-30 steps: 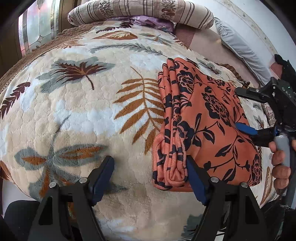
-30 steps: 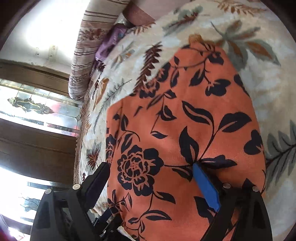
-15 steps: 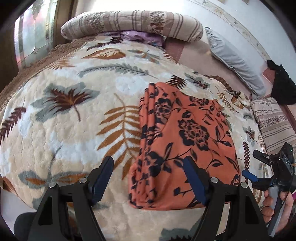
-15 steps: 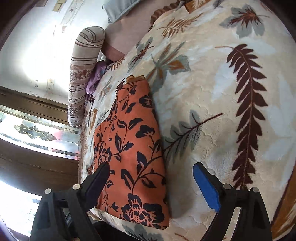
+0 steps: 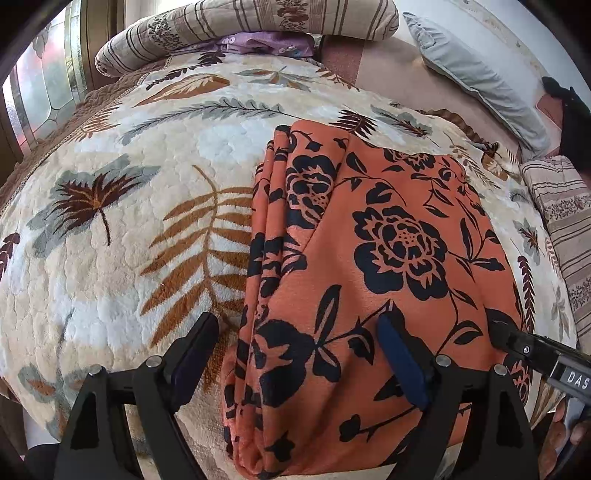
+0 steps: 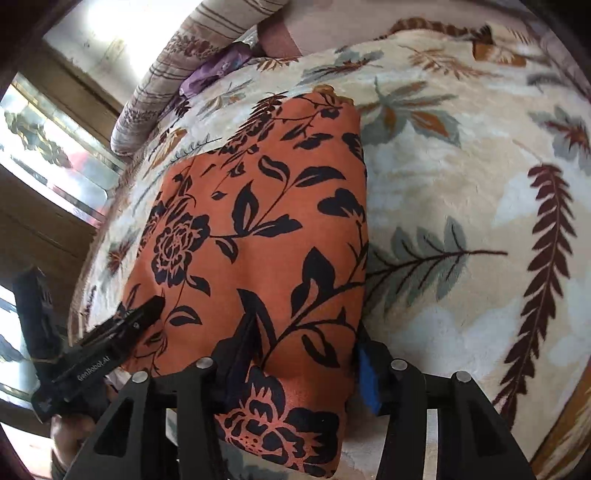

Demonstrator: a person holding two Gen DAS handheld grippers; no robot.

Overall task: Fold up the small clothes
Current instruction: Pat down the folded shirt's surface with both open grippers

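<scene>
A folded orange garment with black flowers (image 5: pixel 369 258) lies on the leaf-patterned blanket (image 5: pixel 110 240); it also shows in the right wrist view (image 6: pixel 258 221). My left gripper (image 5: pixel 295 354) is open, its jaws straddling the garment's near left corner with the stacked fold edges between them. My right gripper (image 6: pixel 299 362) is open, its jaws on either side of the garment's near right corner; its tip shows in the left wrist view (image 5: pixel 517 339). The left gripper's finger shows in the right wrist view (image 6: pixel 110 339).
A striped bolster (image 5: pixel 240 26) and purple cloth (image 5: pixel 258 38) lie at the bed's far end, a grey pillow (image 5: pixel 480 74) and a striped cushion (image 5: pixel 565 229) at the right. A window with patterned glass (image 5: pixel 44 85) is at the left.
Both grippers pulled back from the garment half a second ago and have now moved in again, each straddling a near corner. The garment lies as before.
</scene>
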